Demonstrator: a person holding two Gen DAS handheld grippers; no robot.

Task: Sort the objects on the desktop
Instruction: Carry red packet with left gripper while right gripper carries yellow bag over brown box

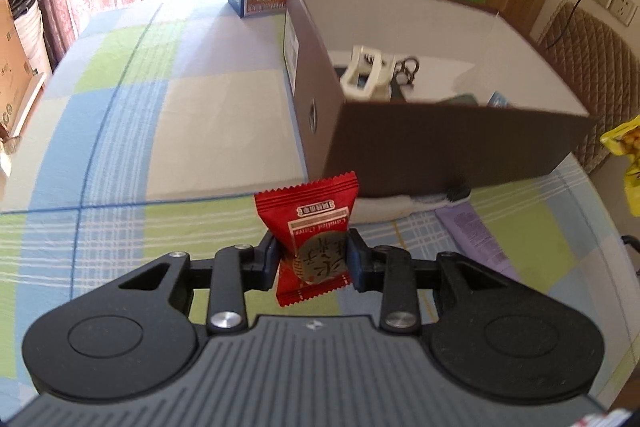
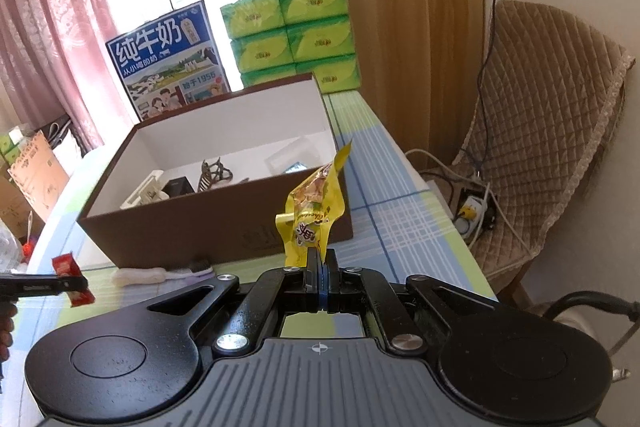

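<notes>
My left gripper [image 1: 313, 259] is shut on a red snack packet [image 1: 310, 215], held above the checked tablecloth in front of the brown box [image 1: 440, 147]. The same red packet [image 2: 72, 277] and the left gripper [image 2: 64, 281] show at the left edge of the right wrist view. My right gripper [image 2: 322, 267] is shut on a yellow snack packet [image 2: 314, 211], which stands upright before the box's near wall [image 2: 200, 227]. That yellow packet [image 1: 624, 155] appears at the right edge of the left wrist view. Inside the box lie a cream clip [image 1: 366, 75], a dark hair clip [image 2: 214, 173] and other small items.
A toothbrush [image 2: 160, 275] and a purple tube [image 1: 476, 239] lie on the cloth against the box's near wall. Behind the box stand a blue milk carton [image 2: 168, 67] and stacked green tissue packs [image 2: 296, 35]. A padded chair [image 2: 552, 131] stands to the right of the table.
</notes>
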